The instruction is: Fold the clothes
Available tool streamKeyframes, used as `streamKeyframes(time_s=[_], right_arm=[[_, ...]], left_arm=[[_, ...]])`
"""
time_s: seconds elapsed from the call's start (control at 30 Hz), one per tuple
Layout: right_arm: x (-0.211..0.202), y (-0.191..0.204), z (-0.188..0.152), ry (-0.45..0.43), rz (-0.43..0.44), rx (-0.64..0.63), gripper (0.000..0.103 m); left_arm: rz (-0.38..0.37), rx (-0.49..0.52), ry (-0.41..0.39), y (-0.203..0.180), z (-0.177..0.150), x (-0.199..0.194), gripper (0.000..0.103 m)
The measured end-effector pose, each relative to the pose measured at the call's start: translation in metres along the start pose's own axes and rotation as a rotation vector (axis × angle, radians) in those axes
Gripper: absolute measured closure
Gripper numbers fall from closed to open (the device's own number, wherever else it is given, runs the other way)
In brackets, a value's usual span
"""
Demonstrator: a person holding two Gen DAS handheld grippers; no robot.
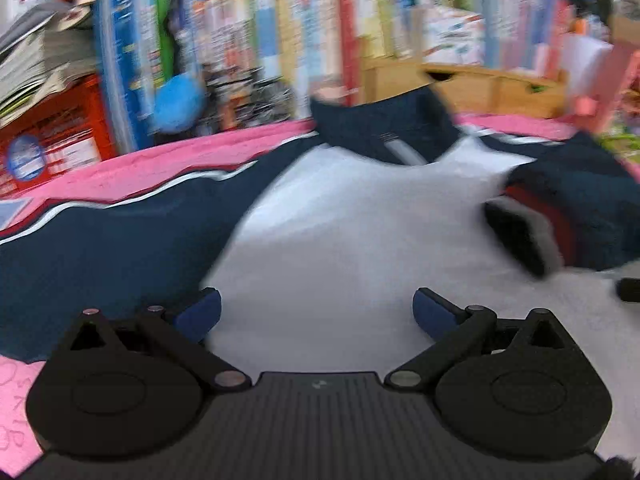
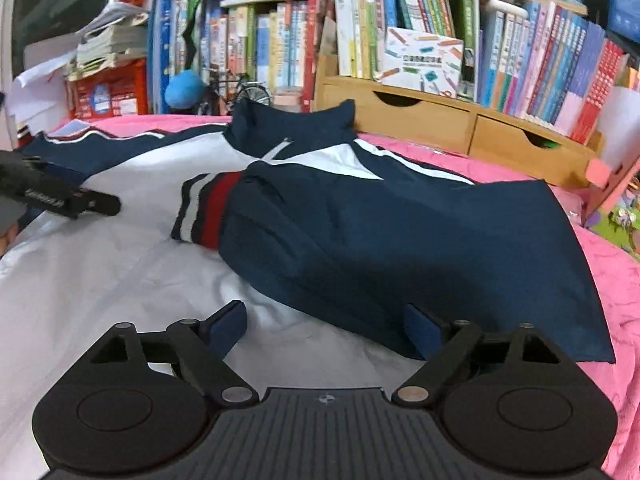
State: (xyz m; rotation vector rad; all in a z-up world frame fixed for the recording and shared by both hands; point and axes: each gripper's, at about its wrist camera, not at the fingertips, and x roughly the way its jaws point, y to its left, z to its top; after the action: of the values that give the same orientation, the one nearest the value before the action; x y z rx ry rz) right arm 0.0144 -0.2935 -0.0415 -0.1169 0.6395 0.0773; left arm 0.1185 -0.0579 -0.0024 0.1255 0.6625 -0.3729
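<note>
A navy and white jacket (image 2: 120,280) lies spread on a pink blanket (image 2: 624,300). Its collar (image 2: 288,128) points toward the bookshelf. One navy sleeve (image 2: 400,240) is folded across the white body, and its red and white striped cuff (image 2: 208,208) rests mid-chest. My right gripper (image 2: 324,320) is open just above the fabric at the sleeve's near edge, holding nothing. My left gripper (image 1: 316,308) hovers open over the white panel (image 1: 340,240), with the other navy sleeve (image 1: 120,240) stretched out to its left. The left wrist view is blurred. The left gripper's black tip (image 2: 80,202) shows at the left of the right wrist view.
A crowded bookshelf (image 2: 280,48) and a wooden drawer box (image 2: 420,116) stand behind the blanket. A blue plush ball (image 2: 184,88) and a red box (image 2: 108,92) sit at the back left. Pink card and clutter (image 2: 616,184) lie at the right.
</note>
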Motion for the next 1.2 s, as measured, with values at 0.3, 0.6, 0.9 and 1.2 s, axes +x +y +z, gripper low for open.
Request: streamKeyframes(time_s=[0.3, 0.6, 0.9, 1.2], right_arm=[[0.005, -0.003, 0.000, 0.021, -0.024, 0.010, 0.007], [0.005, -0.005, 0.001, 0.022, -0.043, 0.018, 0.004], [0.004, -0.007, 0.000, 0.029, -0.035, 0.044, 0.002], [0.005, -0.007, -0.002, 0.025, -0.048, 0.037, 0.000]], left_arm=[[-0.522, -0.308, 0.059, -0.029, 0.038, 0.015, 0.007], [-0.614, -0.486, 0.123, -0.047, 0.039, 0.051, 0.024], [-0.523, -0.536, 0.118, -0.062, 0.046, 0.073, 0.044], [-0.363, -0.465, -0.033, -0.056, 0.072, 0.050, 0.099]])
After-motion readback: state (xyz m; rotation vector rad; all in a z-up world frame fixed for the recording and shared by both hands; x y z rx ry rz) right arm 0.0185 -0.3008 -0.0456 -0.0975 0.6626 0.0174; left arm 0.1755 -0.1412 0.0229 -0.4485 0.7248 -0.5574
